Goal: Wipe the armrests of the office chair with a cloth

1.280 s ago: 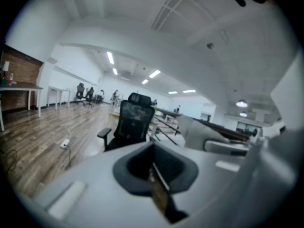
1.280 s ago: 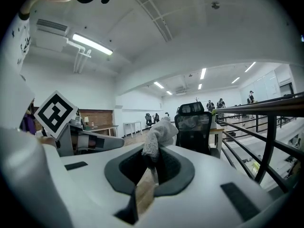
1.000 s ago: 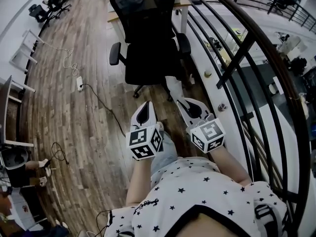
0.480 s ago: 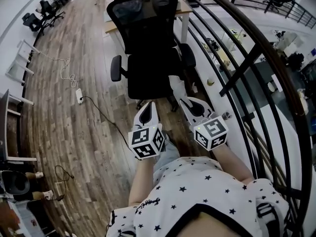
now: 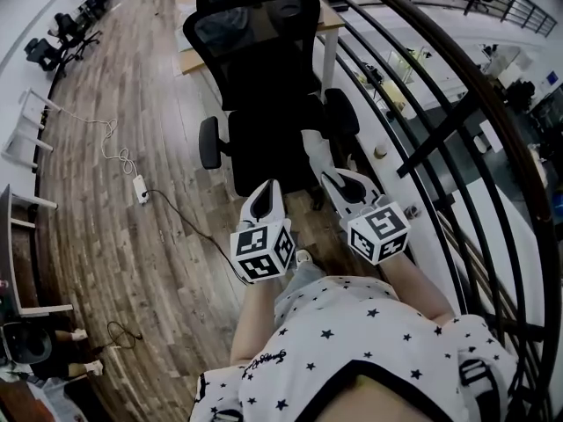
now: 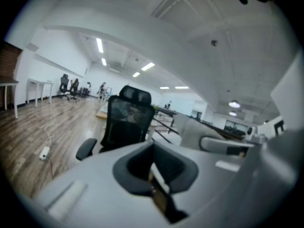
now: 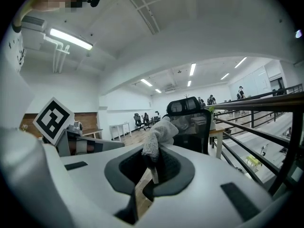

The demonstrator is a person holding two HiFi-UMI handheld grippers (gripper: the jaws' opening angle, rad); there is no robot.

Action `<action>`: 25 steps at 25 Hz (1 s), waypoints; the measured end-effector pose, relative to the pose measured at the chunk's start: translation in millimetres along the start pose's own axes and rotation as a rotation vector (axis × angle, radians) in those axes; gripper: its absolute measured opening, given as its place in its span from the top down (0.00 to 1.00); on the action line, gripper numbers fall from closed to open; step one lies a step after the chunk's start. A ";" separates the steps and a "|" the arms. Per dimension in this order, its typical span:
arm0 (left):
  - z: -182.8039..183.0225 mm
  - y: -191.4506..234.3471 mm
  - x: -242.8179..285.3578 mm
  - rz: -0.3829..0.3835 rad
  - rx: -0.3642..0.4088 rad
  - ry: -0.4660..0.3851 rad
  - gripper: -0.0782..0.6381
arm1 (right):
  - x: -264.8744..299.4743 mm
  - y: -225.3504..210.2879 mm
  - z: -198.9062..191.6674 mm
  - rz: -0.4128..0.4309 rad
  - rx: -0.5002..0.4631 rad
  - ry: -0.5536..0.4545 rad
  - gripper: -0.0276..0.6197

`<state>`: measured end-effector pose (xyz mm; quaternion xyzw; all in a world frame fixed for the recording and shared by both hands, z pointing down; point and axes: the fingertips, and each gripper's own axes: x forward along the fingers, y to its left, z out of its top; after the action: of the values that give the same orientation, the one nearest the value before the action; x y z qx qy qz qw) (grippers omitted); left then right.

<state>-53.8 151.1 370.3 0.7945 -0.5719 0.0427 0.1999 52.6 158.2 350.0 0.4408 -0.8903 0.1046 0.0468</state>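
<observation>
The office chair (image 5: 264, 86) stands at 12 o'clock from the person, its seat turned toward them, and no wiping is judged to have begun. The cloth (image 7: 159, 136) is pinched in the right gripper (image 5: 331, 179), whose jaws are closed on its lower end. Its loose upper part stands out past the fingertips toward the chair at 12 o'clock. The left gripper (image 5: 267, 185) has its jaws brought together, and nothing is seen between them in the left gripper view. The armrest by the railing (image 5: 341, 112) lies at about 12 o'clock from the right gripper and near it, with its long axis running roughly from 12 to 6 in the head view, so it lies almost in line with the gripper. The other armrest (image 5: 209, 141) lies at about 10 o'clock from the left gripper and farther from the cloth, so the railing-side armrest is judged the likely first target. The cloth is seen in front of the seat edge and is judged to be apart from either pad. The railing (image 7: 266, 103) runs close by at 3 o'clock, so little room is left on that side.
</observation>
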 end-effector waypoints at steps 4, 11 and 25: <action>7.0 17.8 17.8 -0.015 -0.001 0.010 0.89 | 23.1 -5.6 2.8 -0.020 0.007 0.001 0.91; 17.2 39.0 44.2 -0.045 0.001 0.032 0.89 | 51.5 -15.6 7.2 -0.062 0.013 0.013 0.91; 7.2 55.0 78.1 -0.069 -0.017 0.089 0.89 | 60.8 -63.4 8.6 -0.168 0.054 0.026 0.91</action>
<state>-79.2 64.1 401.6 0.8092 -0.5351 0.0664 0.2333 66.1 71.7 361.4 0.5138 -0.8463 0.1299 0.0549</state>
